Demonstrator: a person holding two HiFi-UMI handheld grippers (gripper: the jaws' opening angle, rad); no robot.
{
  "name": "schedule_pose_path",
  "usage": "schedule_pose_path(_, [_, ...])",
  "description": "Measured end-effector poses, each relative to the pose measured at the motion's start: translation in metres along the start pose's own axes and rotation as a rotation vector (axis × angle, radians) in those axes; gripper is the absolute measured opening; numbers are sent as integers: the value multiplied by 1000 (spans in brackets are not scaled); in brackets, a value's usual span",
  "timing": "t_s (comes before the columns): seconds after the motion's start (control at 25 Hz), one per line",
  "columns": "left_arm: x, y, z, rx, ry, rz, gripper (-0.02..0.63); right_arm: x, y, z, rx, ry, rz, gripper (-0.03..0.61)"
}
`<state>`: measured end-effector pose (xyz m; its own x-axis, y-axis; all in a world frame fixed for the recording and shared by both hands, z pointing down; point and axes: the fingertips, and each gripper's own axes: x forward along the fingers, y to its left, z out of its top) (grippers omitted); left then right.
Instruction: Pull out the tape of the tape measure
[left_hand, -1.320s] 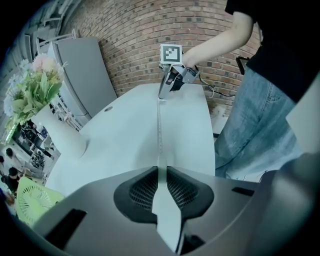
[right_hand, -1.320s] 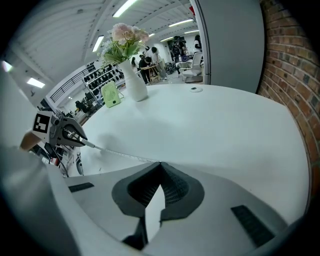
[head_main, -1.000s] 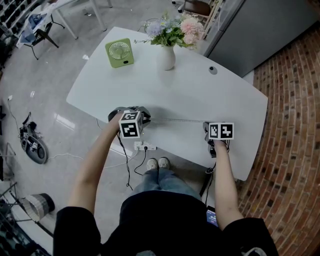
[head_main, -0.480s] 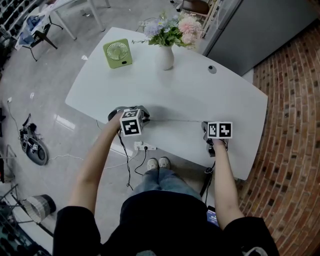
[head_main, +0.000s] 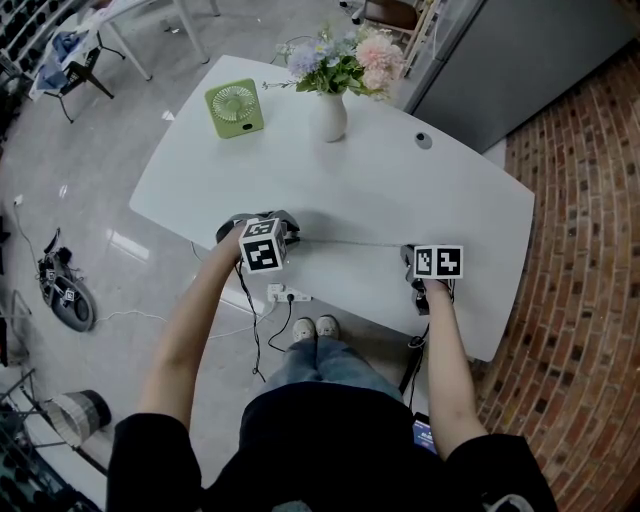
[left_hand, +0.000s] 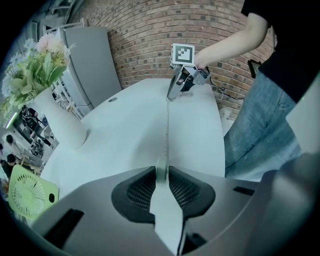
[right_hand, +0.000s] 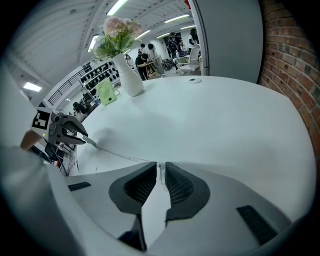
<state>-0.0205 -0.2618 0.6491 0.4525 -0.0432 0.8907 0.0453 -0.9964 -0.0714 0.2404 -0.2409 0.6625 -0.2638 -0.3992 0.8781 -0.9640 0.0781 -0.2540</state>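
The white surface (head_main: 400, 190) carries a tape (head_main: 350, 242) drawn out in a thin straight line along its near edge, running between the two grippers. The left gripper (head_main: 296, 238) sits at the near left edge with its marker cube on top, and the right gripper (head_main: 408, 250) sits well apart from it towards the near right, both low over the surface.

In the left gripper view the jaws are opening. The pale body of the tape measure (left_hand: 161, 172) stands edge-on between the ribbed pads, a sliver of gap at each side, so the pads no longer press on it. From there the tape runs away across the surface to the other gripper by the far edge.

In the right gripper view the jaws are likewise opening. The thin end of the tape (right_hand: 160, 167) stands between the pads with a narrow space on either side, not pinched. The tape leads off to the left, towards the left gripper at the surface's edge.

Farther back on the surface stand a green fan (head_main: 235, 107) at the left corner and a white vase (head_main: 331, 115) holding pink and lilac flowers (head_main: 340, 60). A small dark round thing (head_main: 424, 141) lies to the right of the vase, too small to identify. A brick wall (left_hand: 150, 30) rises behind the surface, and a power strip (head_main: 288, 293) lies on the floor below the near edge
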Motion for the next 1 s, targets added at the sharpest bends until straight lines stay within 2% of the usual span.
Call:
schedule_pose_path(0.24, [-2,2,5,-20,-35,8,153,-3,2,3,15,-14,14,121])
schedule_pose_path(0.68, [-4,2,13,-28,-53,23,152,-9,3,5,31,-34,36,130])
schedule_pose_path(1.0, [-19,5,18,-53,-90,57,138,-28,5,12,34,-86,49,130])
